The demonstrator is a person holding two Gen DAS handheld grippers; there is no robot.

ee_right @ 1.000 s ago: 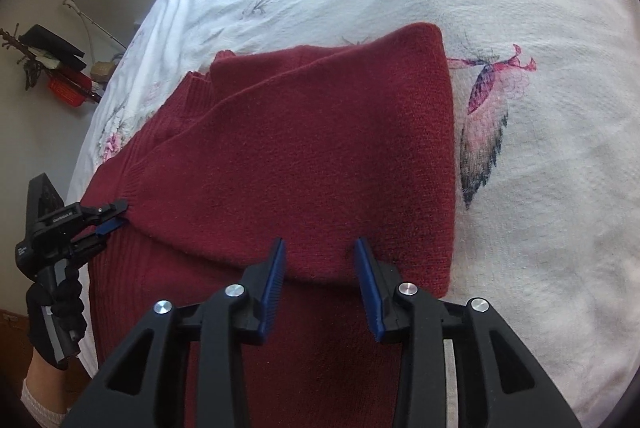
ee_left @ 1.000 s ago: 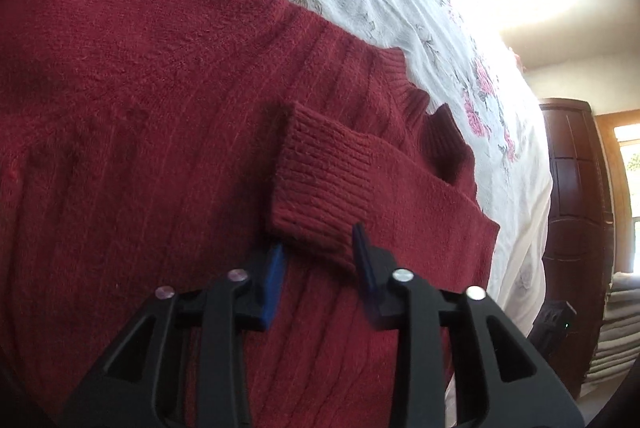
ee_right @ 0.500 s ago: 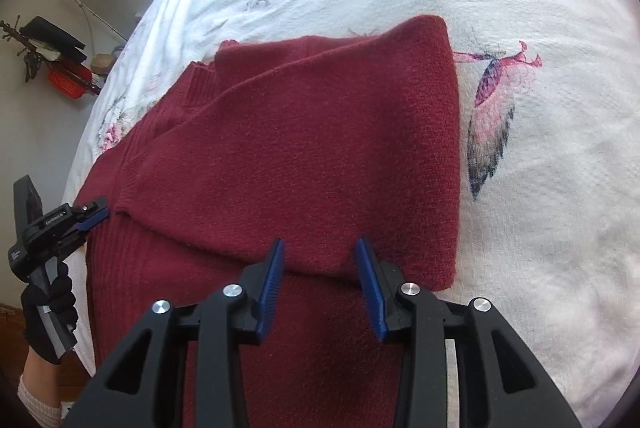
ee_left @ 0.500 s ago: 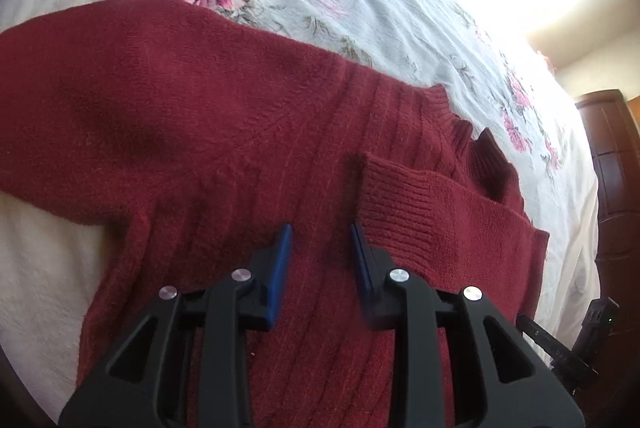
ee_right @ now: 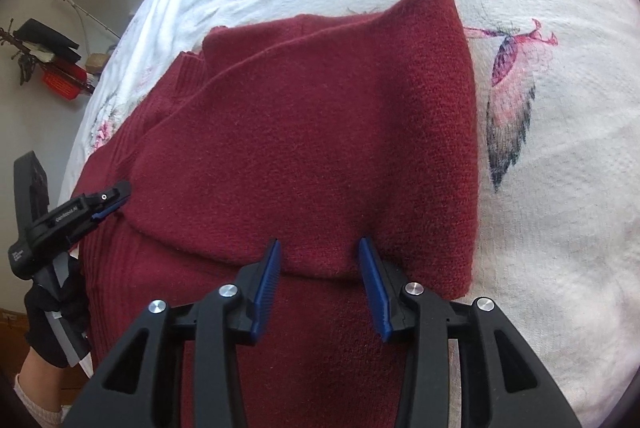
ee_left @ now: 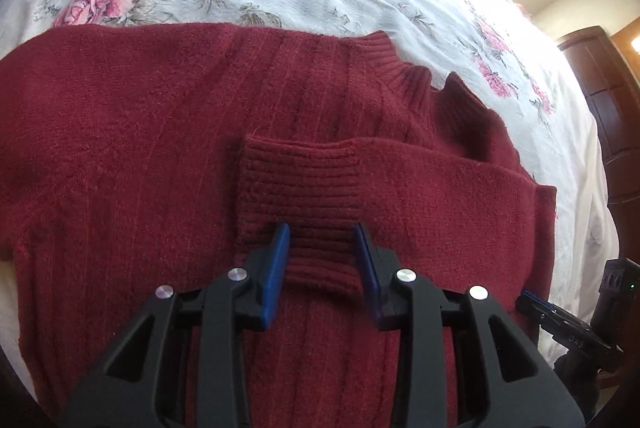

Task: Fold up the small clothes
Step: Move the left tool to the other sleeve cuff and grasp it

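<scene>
Only legible bit – "DAS" in pale letters on the black body of the right tongs (ee_left: 532,302), low right in left wrist view. Left tongs (ee_right: 110,203) carry white print too – too small and skewed to read.

One red sweater (ee_left: 160,155), two grippers, one bedspread (ee_right: 560,187).
</scene>
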